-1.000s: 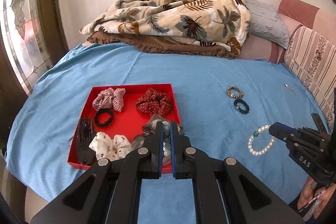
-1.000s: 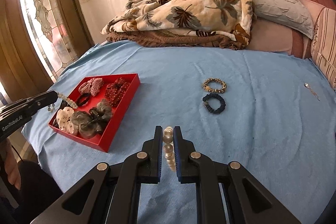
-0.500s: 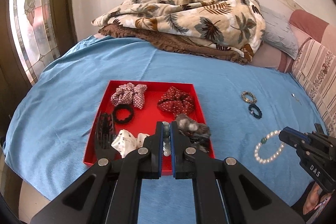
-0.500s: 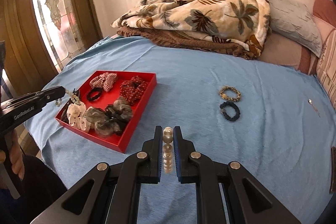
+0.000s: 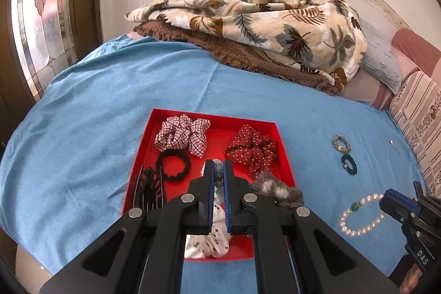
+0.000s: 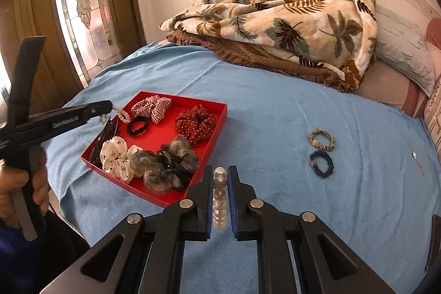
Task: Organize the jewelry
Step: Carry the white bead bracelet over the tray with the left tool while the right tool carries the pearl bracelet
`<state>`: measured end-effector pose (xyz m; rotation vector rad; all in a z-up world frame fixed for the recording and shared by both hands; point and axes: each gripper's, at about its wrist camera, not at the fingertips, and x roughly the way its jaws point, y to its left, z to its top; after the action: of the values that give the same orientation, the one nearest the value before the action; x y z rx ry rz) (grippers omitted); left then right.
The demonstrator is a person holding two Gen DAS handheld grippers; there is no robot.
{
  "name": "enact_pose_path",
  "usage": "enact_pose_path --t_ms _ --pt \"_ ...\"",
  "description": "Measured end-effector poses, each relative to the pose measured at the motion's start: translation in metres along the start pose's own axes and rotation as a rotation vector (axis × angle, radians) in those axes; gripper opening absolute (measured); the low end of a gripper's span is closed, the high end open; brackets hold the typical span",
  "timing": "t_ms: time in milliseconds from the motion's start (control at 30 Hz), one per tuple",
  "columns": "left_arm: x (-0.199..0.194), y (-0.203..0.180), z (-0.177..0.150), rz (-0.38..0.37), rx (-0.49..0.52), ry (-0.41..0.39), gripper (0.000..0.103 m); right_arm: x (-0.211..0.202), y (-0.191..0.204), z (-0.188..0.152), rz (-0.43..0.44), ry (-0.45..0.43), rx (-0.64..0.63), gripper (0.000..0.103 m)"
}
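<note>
My left gripper (image 5: 217, 167) is shut on a grey-green and pearl bead bracelet (image 5: 218, 178) and holds it above the red tray (image 5: 212, 115); it also shows in the right wrist view (image 6: 110, 108) with beads (image 6: 122, 115) hanging over the tray's (image 6: 212, 148) left side. My right gripper (image 6: 220, 173) is shut on a white pearl bracelet (image 6: 219, 197), above the blue bedsheet right of the tray. In the left wrist view the pearl bracelet (image 5: 361, 214) hangs from the right gripper (image 5: 386, 201).
The tray holds several scrunchies (image 5: 182, 134), a black hair tie (image 5: 173, 166) and a black claw clip (image 5: 148, 186). A gold bracelet (image 6: 321, 138) and a dark blue bracelet (image 6: 322, 164) lie on the sheet. A small pin (image 6: 414, 156) lies far right. Folded blankets (image 6: 275, 26) and pillows are behind.
Both grippers have moved left, bracelets still held. The left gripper has come over the middle of the tray; the right gripper has come nearer the tray's right corner.
</note>
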<state>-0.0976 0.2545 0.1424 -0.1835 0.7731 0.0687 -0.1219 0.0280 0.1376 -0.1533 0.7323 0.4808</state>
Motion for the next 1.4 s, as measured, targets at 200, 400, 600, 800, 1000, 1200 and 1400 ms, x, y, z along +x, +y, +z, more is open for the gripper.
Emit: enact_pose_path --t_ms 200,400,600,800,1000,1200,1400 --pt "0.018 0.007 0.005 0.003 0.011 0.011 0.006 0.009 0.011 0.012 -0.008 0.008 -0.025 0.011" --pt "0.027 0.026 0.006 -0.036 -0.041 0.022 0.006 0.022 0.023 0.024 -0.005 0.021 -0.035 0.011" --pt "0.025 0.045 0.007 -0.076 -0.085 0.018 0.006 0.018 0.029 0.048 -0.021 -0.020 -0.059 0.011" --pt "0.018 0.053 0.010 -0.121 -0.121 -0.005 0.006 -0.010 0.012 0.082 -0.102 -0.084 -0.085 0.011" --pt "0.019 0.047 0.013 -0.178 -0.110 -0.015 0.006 -0.017 0.000 0.098 -0.161 -0.081 -0.096 0.011" --pt "0.019 0.040 0.011 -0.193 -0.089 -0.015 0.006 -0.004 0.011 0.096 -0.130 -0.058 -0.111 0.011" --pt "0.028 0.039 0.006 -0.178 -0.082 0.017 0.006 0.020 0.039 0.094 -0.069 -0.021 -0.153 0.011"
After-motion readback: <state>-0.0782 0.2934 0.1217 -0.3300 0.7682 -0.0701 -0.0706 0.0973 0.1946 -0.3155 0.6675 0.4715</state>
